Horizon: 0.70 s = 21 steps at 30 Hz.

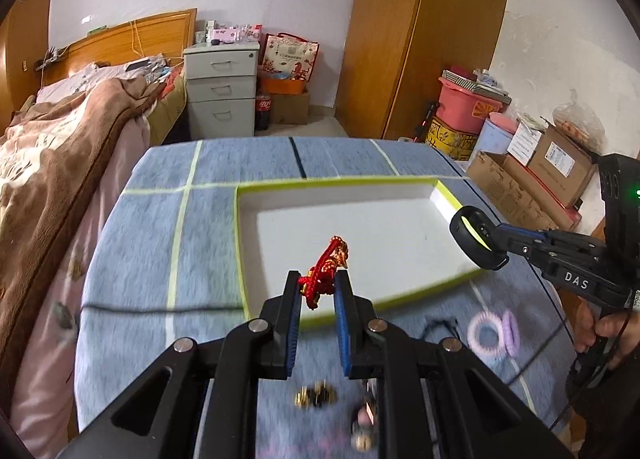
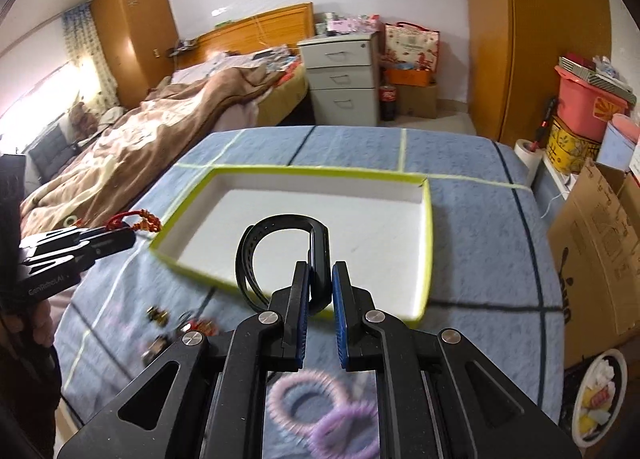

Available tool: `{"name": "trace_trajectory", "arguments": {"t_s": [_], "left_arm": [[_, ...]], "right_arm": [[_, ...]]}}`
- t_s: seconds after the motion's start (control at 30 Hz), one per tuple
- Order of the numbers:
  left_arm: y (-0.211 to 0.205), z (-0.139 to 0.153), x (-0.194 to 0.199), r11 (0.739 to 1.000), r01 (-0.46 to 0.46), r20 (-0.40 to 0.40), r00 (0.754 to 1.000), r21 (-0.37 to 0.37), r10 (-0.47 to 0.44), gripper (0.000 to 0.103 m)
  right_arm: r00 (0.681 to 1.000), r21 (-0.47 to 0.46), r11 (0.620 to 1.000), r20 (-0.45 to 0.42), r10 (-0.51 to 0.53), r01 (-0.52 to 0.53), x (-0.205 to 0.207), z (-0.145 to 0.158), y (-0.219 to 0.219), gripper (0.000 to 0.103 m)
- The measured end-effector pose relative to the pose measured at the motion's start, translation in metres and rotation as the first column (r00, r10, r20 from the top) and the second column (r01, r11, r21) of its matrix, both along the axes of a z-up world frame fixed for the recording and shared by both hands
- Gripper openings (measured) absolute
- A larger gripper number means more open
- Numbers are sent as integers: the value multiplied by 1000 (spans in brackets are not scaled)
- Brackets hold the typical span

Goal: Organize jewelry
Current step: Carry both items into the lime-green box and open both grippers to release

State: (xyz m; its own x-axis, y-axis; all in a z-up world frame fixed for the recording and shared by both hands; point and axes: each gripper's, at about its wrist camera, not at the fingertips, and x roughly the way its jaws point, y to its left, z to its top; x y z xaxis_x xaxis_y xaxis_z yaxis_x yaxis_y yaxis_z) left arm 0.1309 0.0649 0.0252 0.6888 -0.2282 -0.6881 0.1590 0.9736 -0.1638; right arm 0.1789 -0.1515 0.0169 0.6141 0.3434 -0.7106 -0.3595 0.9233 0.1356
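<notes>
My left gripper (image 1: 318,283) is shut on a red knotted cord charm with gold beads (image 1: 326,273), held above the near edge of a white tray with a yellow-green rim (image 1: 240,243). My right gripper (image 2: 321,279) is shut on a black wristband (image 2: 276,249), lifted over the tray's near rim (image 2: 428,247). Each gripper shows in the other's view: the right one (image 1: 500,245) with the band at the tray's right side, the left one (image 2: 130,233) with the red charm (image 2: 136,221) at its left corner.
Pink and purple coil hair ties (image 1: 494,333) and small gold and dark pieces (image 1: 316,399) lie on the blue checked cloth (image 1: 140,251) near me. A bed (image 1: 60,147) is on the left, cardboard boxes (image 2: 596,255) on the right.
</notes>
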Motion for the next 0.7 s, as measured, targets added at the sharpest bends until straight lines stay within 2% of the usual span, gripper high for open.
{"name": "trace_trajectory", "arguments": {"t_s": [0.1, 0.2, 0.27, 0.5, 0.7], "left_arm": [[-3, -7, 23, 1000, -6, -28, 1000, -6, 6, 17], [-5, -16, 38, 999, -12, -44, 999, 31, 14, 17], [-4, -22, 50, 1000, -12, -73, 997, 15, 13, 17], [-3, -39, 79, 1000, -23, -120, 992, 16, 25, 17], [-4, -49, 88, 999, -23, -147, 989, 34, 28, 17]], "right_arm": [[999, -12, 999, -11, -31, 30, 22, -3, -5, 12], [998, -28, 998, -28, -59, 58, 45, -10, -9, 12], [997, -41, 997, -41, -73, 71, 57, -15, -10, 12], [994, -106, 991, -63, -94, 87, 76, -31, -12, 12], [991, -120, 989, -84, -101, 91, 88, -40, -10, 12]]}}
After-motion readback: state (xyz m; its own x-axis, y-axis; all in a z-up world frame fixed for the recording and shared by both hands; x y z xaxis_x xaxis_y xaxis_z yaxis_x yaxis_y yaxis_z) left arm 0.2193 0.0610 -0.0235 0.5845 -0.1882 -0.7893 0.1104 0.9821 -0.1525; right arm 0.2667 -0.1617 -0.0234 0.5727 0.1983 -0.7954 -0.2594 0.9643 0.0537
